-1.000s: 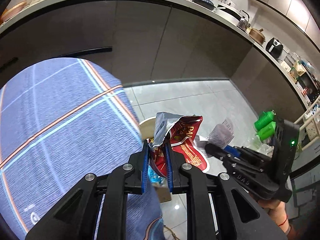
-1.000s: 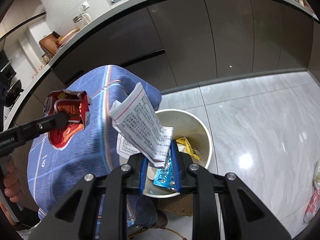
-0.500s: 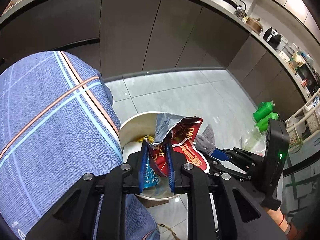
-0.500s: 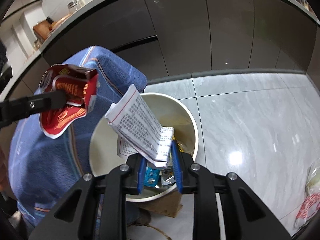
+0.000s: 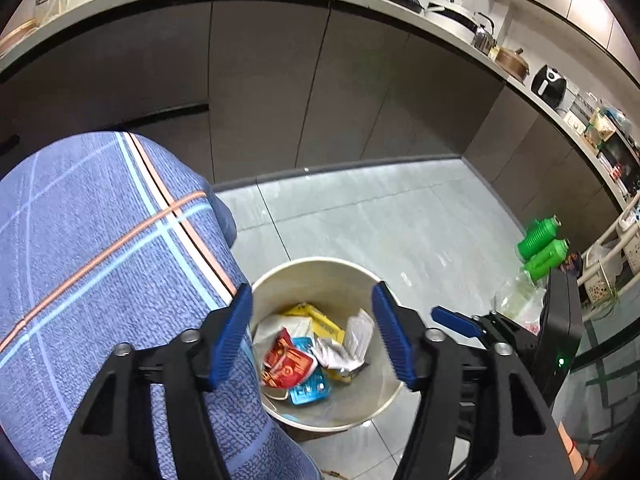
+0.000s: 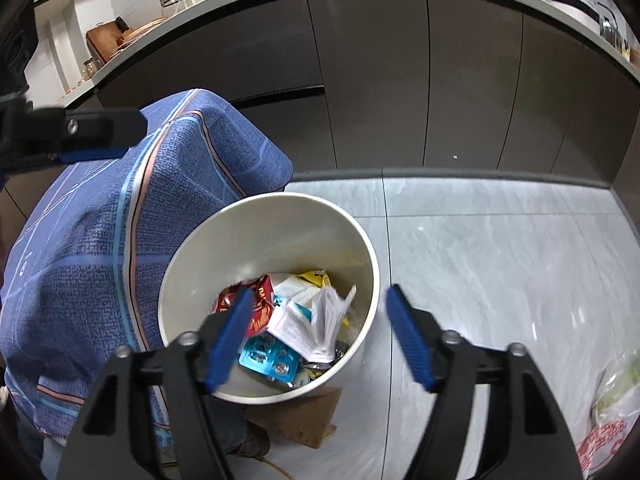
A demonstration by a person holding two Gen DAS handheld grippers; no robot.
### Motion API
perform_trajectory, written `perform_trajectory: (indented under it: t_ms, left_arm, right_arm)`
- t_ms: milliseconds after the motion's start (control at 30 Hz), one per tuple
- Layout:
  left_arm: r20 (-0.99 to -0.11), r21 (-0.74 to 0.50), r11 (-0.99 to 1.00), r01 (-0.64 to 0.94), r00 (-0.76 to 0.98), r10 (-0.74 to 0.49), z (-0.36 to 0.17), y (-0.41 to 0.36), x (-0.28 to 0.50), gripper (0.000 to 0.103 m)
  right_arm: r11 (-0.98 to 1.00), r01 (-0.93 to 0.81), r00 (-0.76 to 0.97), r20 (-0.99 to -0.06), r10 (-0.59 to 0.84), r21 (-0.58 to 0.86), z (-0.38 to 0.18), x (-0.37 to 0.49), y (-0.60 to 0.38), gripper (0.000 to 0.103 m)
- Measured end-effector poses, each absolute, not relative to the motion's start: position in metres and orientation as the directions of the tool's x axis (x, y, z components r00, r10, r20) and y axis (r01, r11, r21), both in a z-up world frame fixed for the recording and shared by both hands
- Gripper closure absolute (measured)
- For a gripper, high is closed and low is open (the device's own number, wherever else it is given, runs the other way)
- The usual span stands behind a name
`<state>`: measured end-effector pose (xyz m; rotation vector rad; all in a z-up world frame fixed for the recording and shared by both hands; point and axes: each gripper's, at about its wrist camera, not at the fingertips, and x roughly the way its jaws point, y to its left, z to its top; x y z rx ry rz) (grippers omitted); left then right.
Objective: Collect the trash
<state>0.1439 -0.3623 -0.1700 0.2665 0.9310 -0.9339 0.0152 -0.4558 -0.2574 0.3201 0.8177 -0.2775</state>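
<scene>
My left gripper (image 5: 312, 334) is spread wide with nothing between its blue pads, and it hangs over the near-left rim of the bin (image 5: 320, 266). My right gripper (image 6: 318, 338) is just as wide and just as empty — its left pad sits above the bin's near rim, its right pad out past the rim over the grey floor tiles (image 6: 500, 248).

The trash lies at the bottom of the cream-coloured round bin. A red snack wrapper (image 5: 286, 364) with yellow print is crumpled toward the left wall; I can see some pale lettering on it in the right wrist view, but I cannot read it. Beside it, toward the near wall, lies a light blue blister pack (image 6: 268, 360) with round pockets. A folded white leaflet (image 6: 316, 328) covered in fine printed lines leans across the middle — the text is too small to make out. Behind them, against the far wall, is a yellow packet (image 5: 316, 320) with dark writing I cannot decipher, and a bit of crinkled silver foil peeks from under the leaflet.

The bin stands on the floor right against a blue checked cloth (image 5: 100, 260) with orange and pale blue stripes. A brown piece of cardboard (image 6: 304, 420) pokes out from under the bin's near side. At the lower right corner of the right wrist view, a plastic bag (image 6: 608, 432) carries red characters, only partly visible.
</scene>
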Motion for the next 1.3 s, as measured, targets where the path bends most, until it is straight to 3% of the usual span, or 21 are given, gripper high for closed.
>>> perform_trajectory:
  t_ms: [100, 167, 433, 800, 1300]
  left_arm:
    - [-0.761, -0.173, 0.626, 0.761, 0.301, -0.575, -0.163, -0.354, 0.145, 0.020]
    - [-0.750, -0.164, 0.650, 0.742, 0.334, -0.570, -0.159, -0.348, 0.148, 0.008]
    - [-0.748, -0.198, 0.733, 0.650, 0.384, -0.542, -0.152, -0.309, 0.155, 0.008]
    - [-0.741, -0.152, 0.831, 0.535, 0.495, -0.454, -0.130, -0.241, 0.158, 0.008]
    - [-0.689, -0.026, 0.892, 0.452, 0.639, -0.344, -0.063, -0.163, 0.119, 0.008]
  right_arm:
    - [0.923, 0.347, 0.667, -0.735, -0.120, 0.164, -0.254, 0.013, -0.454, 0.003]
    - [0.929, 0.336, 0.669, -0.733, -0.119, 0.157, -0.251, 0.012, -0.449, 0.003]
    - [0.929, 0.334, 0.641, -0.761, -0.101, 0.159, -0.247, 0.017, -0.436, 0.003]
    - [0.918, 0.348, 0.672, -0.734, -0.100, 0.193, -0.217, 0.018, -0.426, 0.003]
    - [0.937, 0.321, 0.751, -0.640, -0.162, 0.140, -0.109, 0.013, -0.371, 0.003]
